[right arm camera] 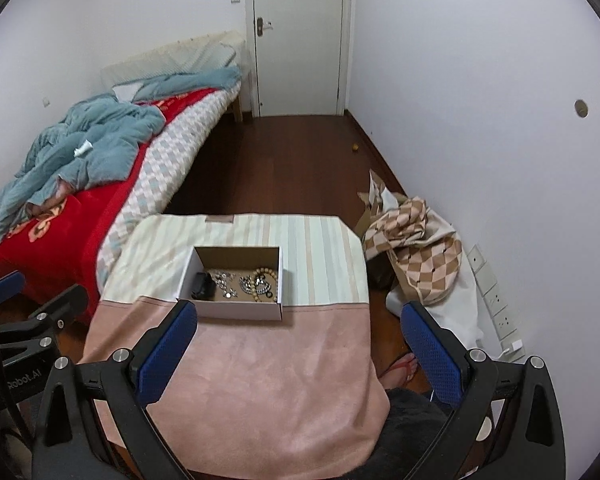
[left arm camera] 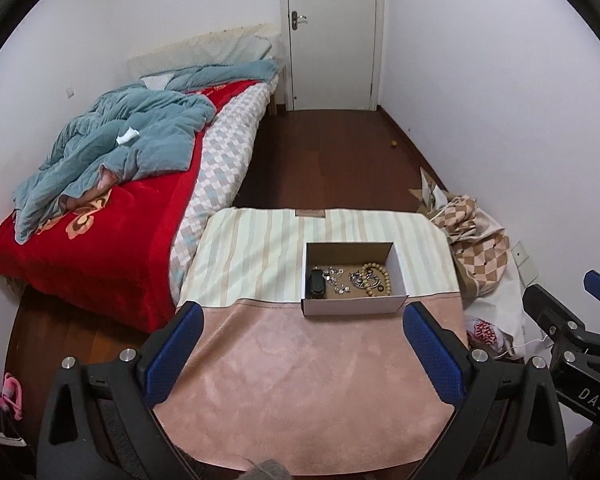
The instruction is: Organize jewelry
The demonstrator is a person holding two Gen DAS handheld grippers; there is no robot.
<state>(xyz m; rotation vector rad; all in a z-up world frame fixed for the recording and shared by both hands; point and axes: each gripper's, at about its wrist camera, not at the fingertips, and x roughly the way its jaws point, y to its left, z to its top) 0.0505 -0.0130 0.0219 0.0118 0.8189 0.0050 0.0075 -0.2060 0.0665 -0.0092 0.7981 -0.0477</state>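
Note:
A white cardboard box stands on a small table covered by a pink and striped cloth. Inside lie a wooden bead bracelet, silver jewelry pieces and a small black object. My left gripper is open and empty, held above the pink cloth in front of the box. My right gripper is open and empty, above the table's near right edge. The box, beads and black object also show in the right wrist view.
A bed with a red cover and a blue quilt stands left of the table. A checked cloth pile lies on the floor at the right wall. A closed white door is at the far end. A sandaled foot shows beside the table.

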